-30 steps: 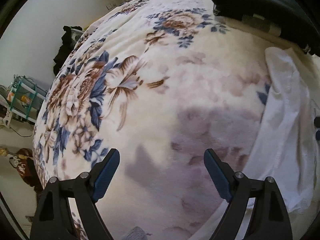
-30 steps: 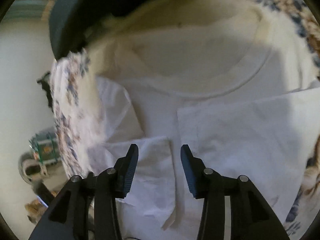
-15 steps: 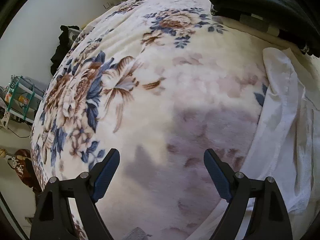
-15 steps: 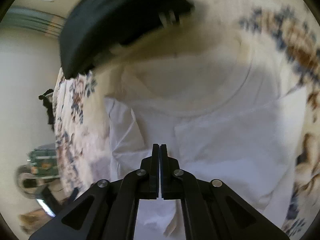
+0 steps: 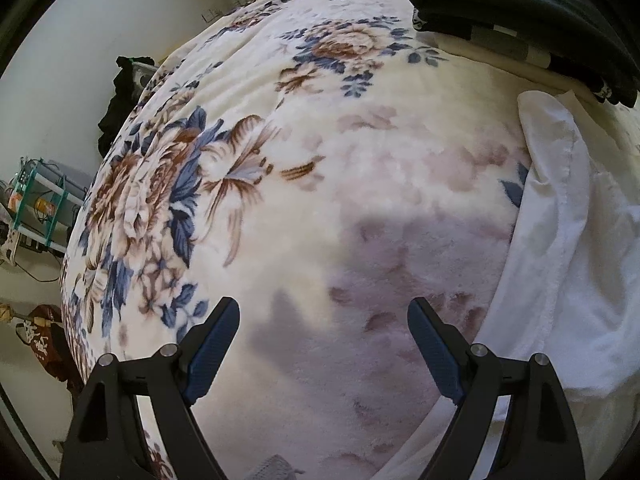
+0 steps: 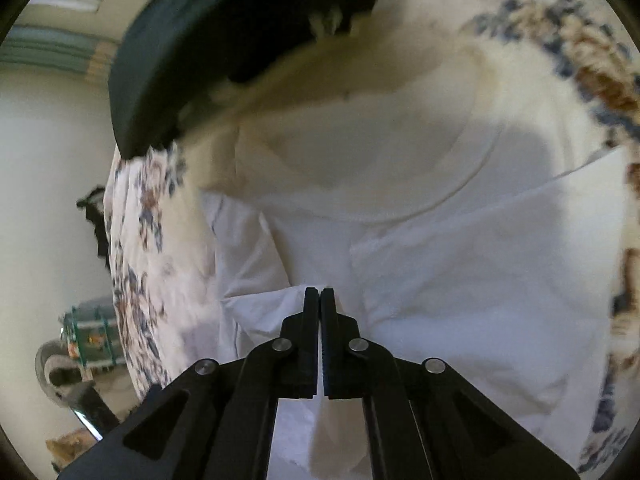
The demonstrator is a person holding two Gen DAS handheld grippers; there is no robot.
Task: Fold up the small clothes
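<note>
Thin white shirt [image 6: 460,280] (round ribbed collar) lies on plush floral blanket [image 5: 320,200]. Right gripper [image 6: 319,300] fingers pinch a shirt fold; left gripper [image 5: 323,316] fingers spread wide, empty.

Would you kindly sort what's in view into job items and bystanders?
Job: white T-shirt, right gripper shut on its fabric, left gripper open over the blanket.
Bystanders: dark folded garment, green rack.

The white shirt [image 5: 568,264] runs off the frame's right edge, its far side unseen
</note>
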